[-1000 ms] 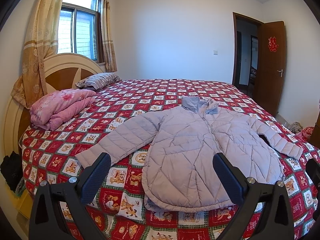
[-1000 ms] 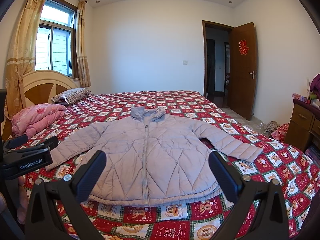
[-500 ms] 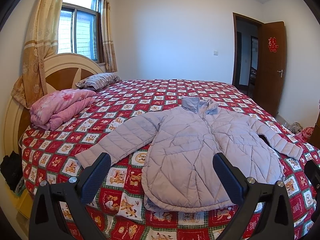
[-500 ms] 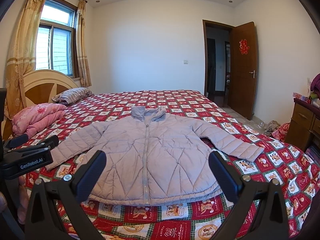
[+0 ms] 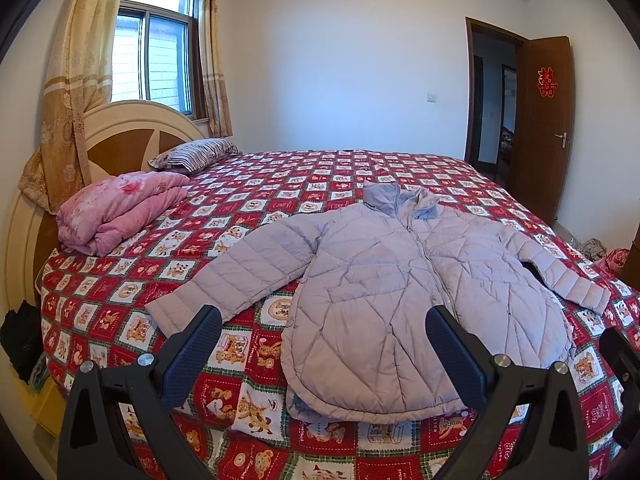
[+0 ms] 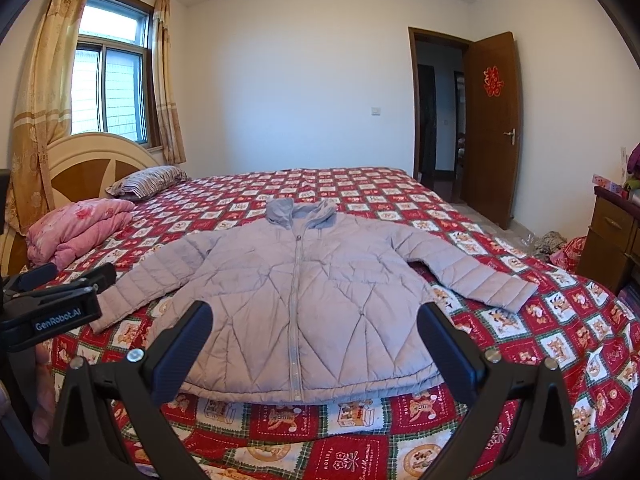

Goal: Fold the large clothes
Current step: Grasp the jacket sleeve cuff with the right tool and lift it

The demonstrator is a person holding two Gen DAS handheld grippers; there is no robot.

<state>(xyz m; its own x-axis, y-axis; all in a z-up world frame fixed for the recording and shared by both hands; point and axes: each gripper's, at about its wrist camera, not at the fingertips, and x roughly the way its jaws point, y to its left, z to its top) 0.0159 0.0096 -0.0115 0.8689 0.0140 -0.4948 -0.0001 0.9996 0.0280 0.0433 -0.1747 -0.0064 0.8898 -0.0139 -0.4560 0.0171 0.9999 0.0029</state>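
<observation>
A lavender quilted jacket [image 5: 400,280] lies flat, front up and zipped, on the red patterned bed [image 5: 304,176], sleeves spread to both sides, collar far. It also shows in the right wrist view [image 6: 304,300]. My left gripper [image 5: 324,344] is open and empty, held above the bed's near edge before the jacket's hem and left sleeve cuff. My right gripper [image 6: 316,340] is open and empty, held before the hem's middle. The left gripper's body [image 6: 52,312] shows at the left of the right wrist view.
A folded pink quilt [image 5: 116,208] and a striped pillow [image 5: 196,154] lie near the headboard [image 5: 120,140] at left. A brown door [image 6: 488,120] stands open at the right. A wooden dresser [image 6: 612,240] and floor clutter [image 6: 560,244] are at far right.
</observation>
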